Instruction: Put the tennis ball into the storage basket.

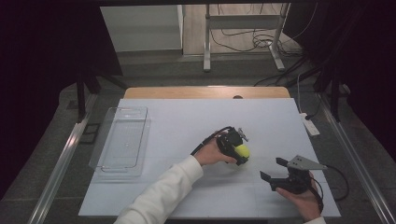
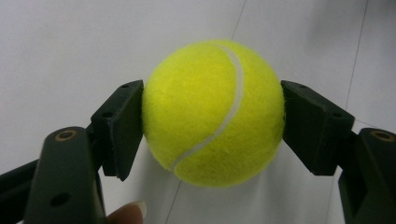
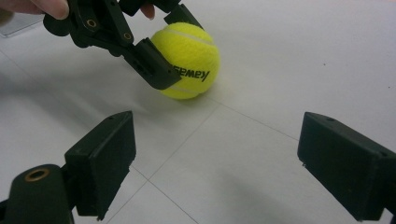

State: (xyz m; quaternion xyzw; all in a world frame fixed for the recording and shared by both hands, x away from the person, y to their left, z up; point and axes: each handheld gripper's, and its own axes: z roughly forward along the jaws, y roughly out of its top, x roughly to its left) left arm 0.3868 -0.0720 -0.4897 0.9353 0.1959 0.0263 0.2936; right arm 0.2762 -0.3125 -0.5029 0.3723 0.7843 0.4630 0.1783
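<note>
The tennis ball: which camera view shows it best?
The left gripper view: the tennis ball is large and sharp between the left gripper. The right gripper view shows it farther off, partly covered; the high view, tiny.

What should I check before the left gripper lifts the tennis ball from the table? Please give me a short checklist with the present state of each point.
1. Left gripper shut on the tennis ball: ok, both pads press its sides.
2. Grip centred on the ball: ok, the pads sit at about its widest part in the left gripper view.
3. Ball is on the table: ok, its shadow lies directly under it in the right gripper view.
4. Right gripper away from the ball: ok, open, nothing between its jaws.
5. Clear tray ready to receive: ok, it stands at the table's left.
6. Grip is firm enough for lifting: cannot tell.
</note>
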